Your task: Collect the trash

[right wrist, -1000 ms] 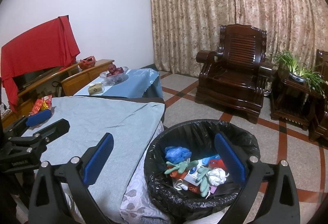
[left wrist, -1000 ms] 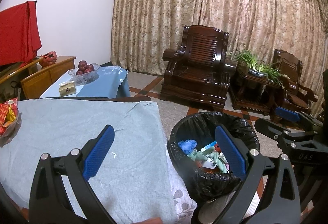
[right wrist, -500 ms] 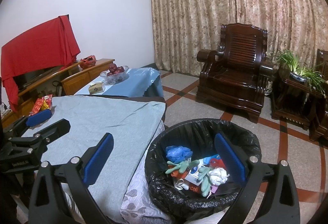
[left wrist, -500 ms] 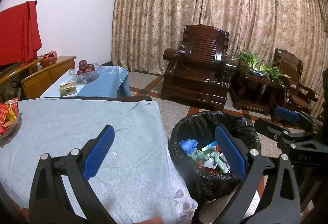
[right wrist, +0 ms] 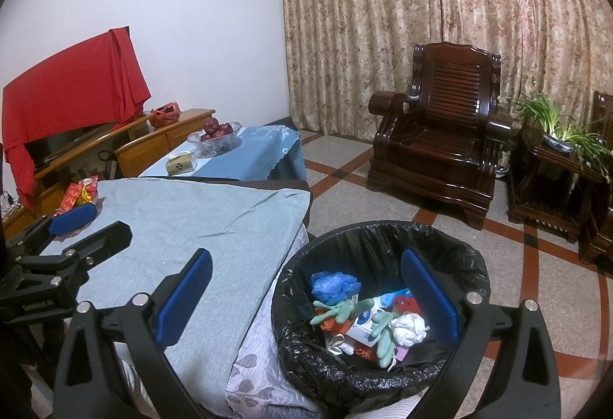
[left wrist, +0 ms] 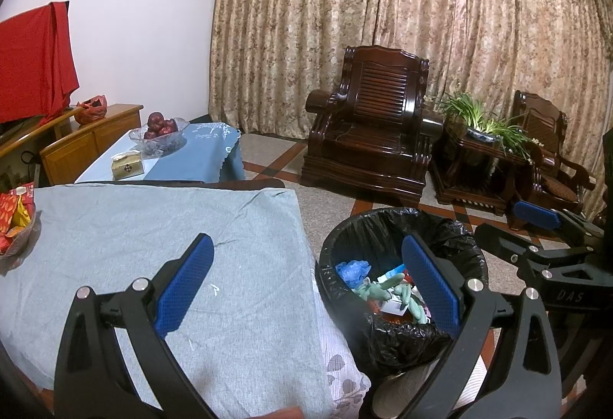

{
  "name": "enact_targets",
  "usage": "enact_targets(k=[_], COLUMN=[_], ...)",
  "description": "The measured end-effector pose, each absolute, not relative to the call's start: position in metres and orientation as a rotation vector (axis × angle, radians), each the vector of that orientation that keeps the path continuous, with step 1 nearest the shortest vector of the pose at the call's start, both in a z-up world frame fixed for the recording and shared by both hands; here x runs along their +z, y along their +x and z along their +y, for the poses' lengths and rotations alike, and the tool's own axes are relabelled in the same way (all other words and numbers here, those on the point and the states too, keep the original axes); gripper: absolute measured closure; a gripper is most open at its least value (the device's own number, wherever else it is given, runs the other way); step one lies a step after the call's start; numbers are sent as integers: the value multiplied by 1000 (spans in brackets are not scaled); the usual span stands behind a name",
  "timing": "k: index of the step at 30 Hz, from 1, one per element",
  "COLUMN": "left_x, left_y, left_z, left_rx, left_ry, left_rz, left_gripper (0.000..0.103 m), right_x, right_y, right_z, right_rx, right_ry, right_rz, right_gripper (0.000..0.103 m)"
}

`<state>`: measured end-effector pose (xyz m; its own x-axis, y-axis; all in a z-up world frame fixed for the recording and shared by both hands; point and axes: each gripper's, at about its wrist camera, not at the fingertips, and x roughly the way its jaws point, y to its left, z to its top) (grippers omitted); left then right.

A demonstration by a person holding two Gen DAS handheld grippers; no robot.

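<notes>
Grey-blue cloth covers the bench (left wrist: 153, 227), pretty much bare except a red snack bag (right wrist: 78, 193) at its far left edge. Bin with a black liner (right wrist: 383, 250) sits just off the right edge, trash inside: blue wad (right wrist: 333, 283), green gloves (right wrist: 341, 309), white crumple (right wrist: 410, 329). Left gripper (left wrist: 306, 285) and right gripper (right wrist: 306, 298) both spread wide, empty. Tiled floor (right wrist: 383, 189) toward the wooden armchair (right wrist: 440, 135) is open.

Beige floral curtains (right wrist: 440, 16) at twelve o'clock; dark brown chair (right wrist: 440, 135) at two. Red cloth (right wrist: 72, 81) at nine. Grey-blue table cover (left wrist: 153, 265). Black bin (right wrist: 383, 304) at five holds green gloves (right wrist: 341, 309) and a blue wad (right wrist: 333, 285).
</notes>
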<state>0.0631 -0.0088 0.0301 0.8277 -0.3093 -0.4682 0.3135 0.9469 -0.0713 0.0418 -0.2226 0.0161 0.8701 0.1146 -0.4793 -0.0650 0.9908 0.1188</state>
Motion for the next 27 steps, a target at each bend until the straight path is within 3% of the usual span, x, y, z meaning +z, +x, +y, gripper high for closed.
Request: enact_targets(k=[27], left_x=[30], left_y=[67], left_z=[-3], left_rx=[-327], left_ry=[10], left_rz=[492], left_gripper=[7], right_x=[16], right_y=[42], right_z=[-220], right_rx=[94], right_ry=[100], right_rz=[507], right_gripper=[6])
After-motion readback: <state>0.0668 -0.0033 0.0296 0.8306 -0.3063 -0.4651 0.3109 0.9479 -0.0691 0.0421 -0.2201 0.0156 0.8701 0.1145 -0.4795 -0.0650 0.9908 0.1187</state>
